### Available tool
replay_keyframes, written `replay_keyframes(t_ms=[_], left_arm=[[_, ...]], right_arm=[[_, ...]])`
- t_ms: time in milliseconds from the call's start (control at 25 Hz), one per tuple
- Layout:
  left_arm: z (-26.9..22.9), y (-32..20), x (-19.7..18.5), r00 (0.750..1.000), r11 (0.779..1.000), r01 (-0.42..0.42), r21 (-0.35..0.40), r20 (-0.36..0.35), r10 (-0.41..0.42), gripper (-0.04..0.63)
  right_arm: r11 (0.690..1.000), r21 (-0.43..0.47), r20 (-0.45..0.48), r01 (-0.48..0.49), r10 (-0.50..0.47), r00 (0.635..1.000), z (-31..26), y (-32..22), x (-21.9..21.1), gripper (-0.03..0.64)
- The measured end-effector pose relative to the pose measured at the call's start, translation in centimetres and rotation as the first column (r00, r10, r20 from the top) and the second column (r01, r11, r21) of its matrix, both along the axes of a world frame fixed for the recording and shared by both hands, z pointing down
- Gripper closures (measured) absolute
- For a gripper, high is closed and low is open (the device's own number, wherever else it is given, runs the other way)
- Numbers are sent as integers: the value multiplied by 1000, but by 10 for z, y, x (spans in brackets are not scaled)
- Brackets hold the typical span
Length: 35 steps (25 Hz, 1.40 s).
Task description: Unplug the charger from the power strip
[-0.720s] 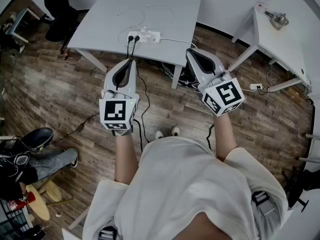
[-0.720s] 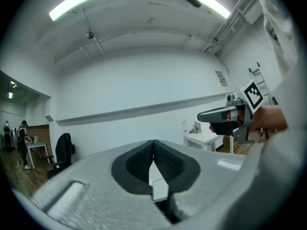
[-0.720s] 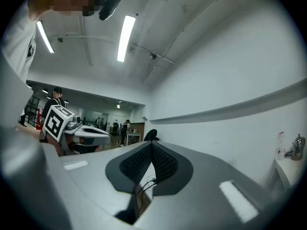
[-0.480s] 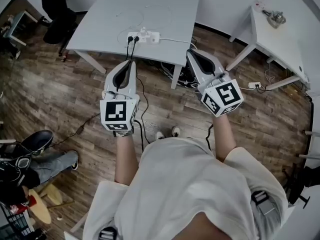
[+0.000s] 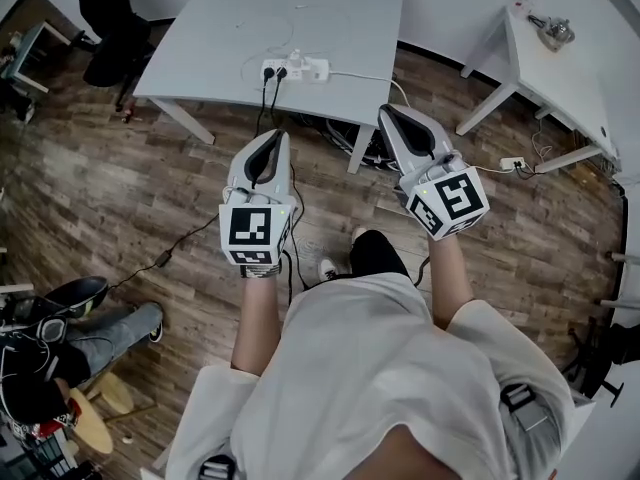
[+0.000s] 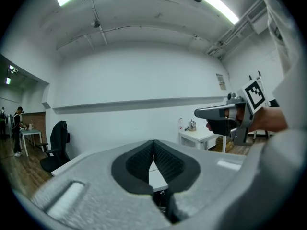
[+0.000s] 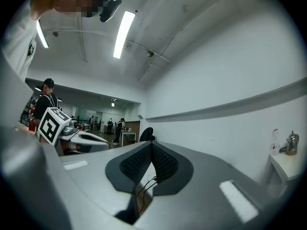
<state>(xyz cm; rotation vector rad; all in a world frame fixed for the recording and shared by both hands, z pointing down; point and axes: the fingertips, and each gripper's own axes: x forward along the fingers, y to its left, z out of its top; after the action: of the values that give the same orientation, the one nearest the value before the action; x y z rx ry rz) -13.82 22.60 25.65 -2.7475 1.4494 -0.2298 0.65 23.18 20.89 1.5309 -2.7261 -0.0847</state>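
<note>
The grey table [image 5: 330, 18] fills the 12 o'clock part of the head view, and the person stands back from it over wood floor, both grippers held out roughly level, short of the table's near edge. The left gripper [image 5: 270, 138] is squeezed fully together with nothing between its pads, and its own view shows the two ribbed pads meeting along one seam. The right gripper [image 5: 391, 112] is likewise closed and empty, with only distant cables showing below its pads. The power strip [image 5: 312, 70] lies on the table close to that near edge, its long axis running 9 to 3 o'clock, parallel to the edge. From the left gripper it sits at about 12 to 1 o'clock, nearly straight ahead. From the right gripper it sits at about 10 o'clock, off to the side. By my reading the left is the nearer and better lined up. The charger [image 5: 297, 59] looks to be the small white block standing up near the strip's middle, though it is too small to be sure. Two black plugs with black cables [image 5: 266, 98] occupy the strip's 9 o'clock end and hang off the table.
</note>
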Motion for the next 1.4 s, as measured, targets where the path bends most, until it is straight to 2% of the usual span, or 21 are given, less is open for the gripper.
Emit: replay_keyframes(t_ms=[280,520,760,1120,1240,1400], left_arm=[[8,-35,2,1000,1000,-17,-9,8,17,590],[11,-85,5,1000,1000,19,8,-2,-19,589],[26,-139,25,1000,1000,19,-23,18,-18,584],[63,-219,51,997,990,60,-128,48,-55,572],[88,-241,55,992,977,103,-188,86,-88,558],[115,-262,62,989,959,140,-246,85,-122,546]], right_arm=[[1000,10,-9,-8,8,1000,8,-32,0,615],[1000,-2,-32,-27,27,999,17,-84,11,614],[1000,-20,-40,2,-3,999,27,-145,26,614],[992,-92,-51,85,-90,995,55,-244,37,614],[984,-134,-42,117,-123,991,74,-269,36,614],[965,-206,-47,160,-173,984,107,-287,37,615]])
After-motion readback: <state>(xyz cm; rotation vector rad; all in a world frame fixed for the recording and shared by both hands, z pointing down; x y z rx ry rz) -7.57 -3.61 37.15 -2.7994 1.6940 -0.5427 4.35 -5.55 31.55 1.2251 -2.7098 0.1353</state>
